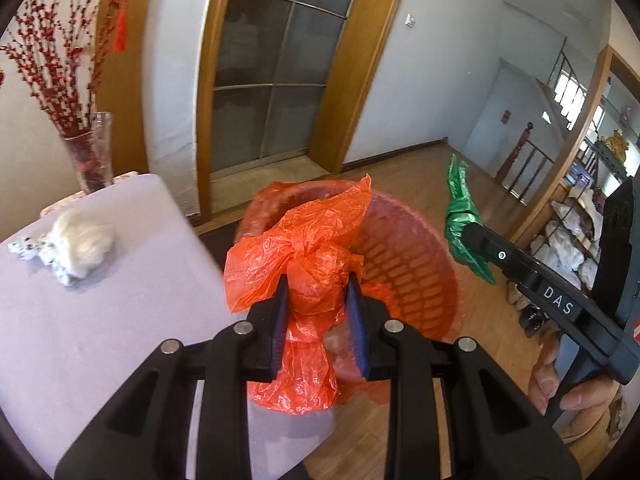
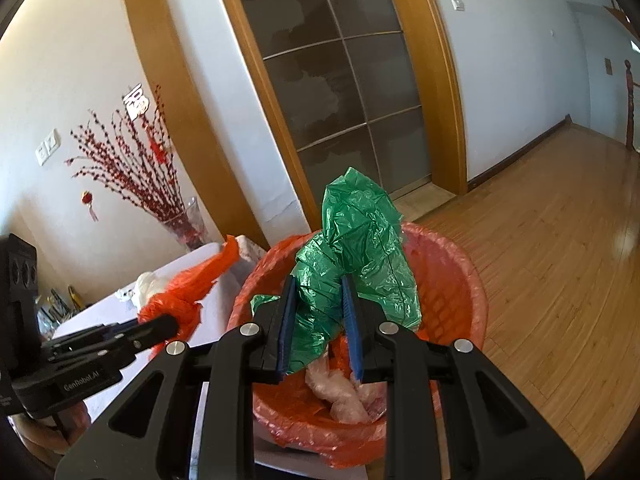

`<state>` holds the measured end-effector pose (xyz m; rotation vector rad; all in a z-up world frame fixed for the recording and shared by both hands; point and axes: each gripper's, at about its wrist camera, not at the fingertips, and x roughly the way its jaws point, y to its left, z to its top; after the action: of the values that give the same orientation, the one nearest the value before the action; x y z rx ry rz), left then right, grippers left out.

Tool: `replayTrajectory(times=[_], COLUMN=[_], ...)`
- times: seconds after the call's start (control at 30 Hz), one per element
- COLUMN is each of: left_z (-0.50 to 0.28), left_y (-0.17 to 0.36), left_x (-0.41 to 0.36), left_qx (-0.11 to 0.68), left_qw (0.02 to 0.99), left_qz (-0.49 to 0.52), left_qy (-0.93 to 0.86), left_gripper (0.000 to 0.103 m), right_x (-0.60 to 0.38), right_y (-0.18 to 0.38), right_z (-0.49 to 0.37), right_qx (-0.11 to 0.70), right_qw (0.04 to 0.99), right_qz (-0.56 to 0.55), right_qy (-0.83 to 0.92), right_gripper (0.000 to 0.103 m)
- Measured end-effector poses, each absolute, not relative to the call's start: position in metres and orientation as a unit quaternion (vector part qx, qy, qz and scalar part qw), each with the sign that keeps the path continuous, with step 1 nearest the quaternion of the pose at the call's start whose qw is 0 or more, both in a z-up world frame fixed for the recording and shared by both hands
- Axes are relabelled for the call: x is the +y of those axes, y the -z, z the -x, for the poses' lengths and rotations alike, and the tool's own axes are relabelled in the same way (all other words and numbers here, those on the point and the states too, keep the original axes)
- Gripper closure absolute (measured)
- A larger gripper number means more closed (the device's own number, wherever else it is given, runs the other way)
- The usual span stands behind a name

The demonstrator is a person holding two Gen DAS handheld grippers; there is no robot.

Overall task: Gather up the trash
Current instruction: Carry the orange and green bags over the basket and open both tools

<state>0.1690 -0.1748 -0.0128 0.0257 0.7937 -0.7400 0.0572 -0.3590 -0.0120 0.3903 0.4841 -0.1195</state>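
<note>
Room: wood floor (image 2: pixel 560 264), glass door (image 1: pixel 272 72) behind, white table (image 1: pixel 100 320) at left with a vase (image 1: pixel 90 152) of red twigs near its back edge.
Bin: red basket (image 2: pixel 452 280) with a red liner, on the floor just beside the table edge; pale crumpled wrap (image 2: pixel 340 392) lies in the bottom.
Left gripper (image 1: pixel 318 304): fingers closed on the knotted orange bag (image 1: pixel 304 248), partly apart around the bunched plastic. Bag held over the bin mouth, probably so it drops in when let go.
Right gripper (image 2: pixel 318 320): fingers pinch the green bag (image 2: pixel 360 232), narrow gap filled by plastic. Also held above the bin, same likely reason.
Left on table: white wad (image 1: pixel 80 244) with a spotted scrap, far side, untouched.
Stage: judged mid-task, both bags at release point.
Risk: light film may cling to pads or catch the rim.
</note>
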Motion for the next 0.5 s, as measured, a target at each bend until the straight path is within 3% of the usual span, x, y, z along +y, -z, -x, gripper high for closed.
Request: replayTrajectory(times=[0.37, 0.5], left_z=[-0.181, -0.188], left_y=[0.022, 0.033], left_x=[-0.212, -0.219], left_qx=[0.389, 0.403], left_qw=[0.839, 0.835], left_qz=[-0.003, -0.002], left_qy=[0.380, 0.374], left_gripper=[0.074, 0.068], right_x=[-0.385, -0.391], right_y=[0.011, 0.014], right_z=[-0.062, -0.062], right_qx=[0.222, 0.222], right_qw=[0.945, 0.943], right_qz=[-0.230, -0.241], right_qy=[0.063, 0.060], right_gripper=[0.079, 0.070])
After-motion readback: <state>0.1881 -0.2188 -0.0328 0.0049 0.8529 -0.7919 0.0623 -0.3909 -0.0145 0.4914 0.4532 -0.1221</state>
